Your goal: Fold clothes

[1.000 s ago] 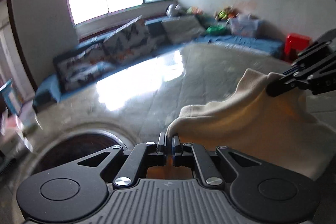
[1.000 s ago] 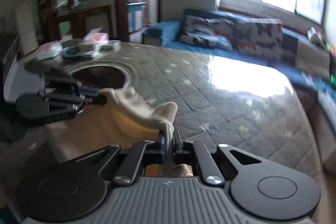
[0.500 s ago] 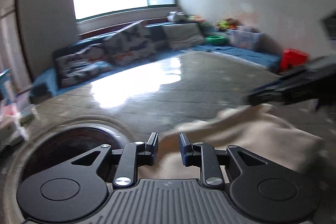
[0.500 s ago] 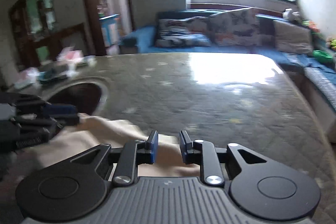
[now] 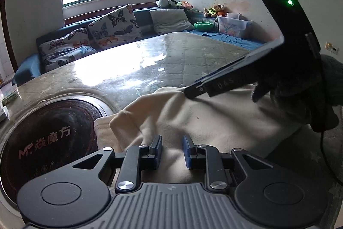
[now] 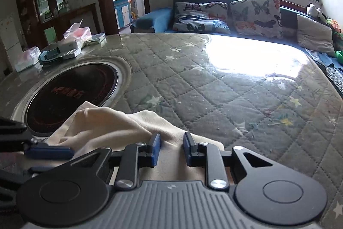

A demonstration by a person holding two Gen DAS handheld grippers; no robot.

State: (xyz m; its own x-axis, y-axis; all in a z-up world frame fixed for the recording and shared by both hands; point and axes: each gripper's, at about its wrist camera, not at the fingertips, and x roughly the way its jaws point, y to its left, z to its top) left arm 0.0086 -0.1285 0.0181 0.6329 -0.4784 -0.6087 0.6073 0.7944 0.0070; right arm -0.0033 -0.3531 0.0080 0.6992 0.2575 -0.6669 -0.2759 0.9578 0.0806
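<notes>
Both grippers angle down over a cream garment [image 5: 214, 121] that lies rumpled on the quilted table [image 6: 214, 89], one corner reaching the round cooktop [image 6: 70, 91]. The left gripper [image 5: 171, 150] has its jaws parted, released, with cloth beneath the gap. The right gripper [image 6: 170, 148], held in a dark-gloved hand [image 5: 300, 96], is likewise released above the garment's edge.

Left gripper [image 5: 171, 150] and right gripper [image 6: 170, 148] are both pointing downward, jaws standing slightly parted, gripping nothing.
</notes>
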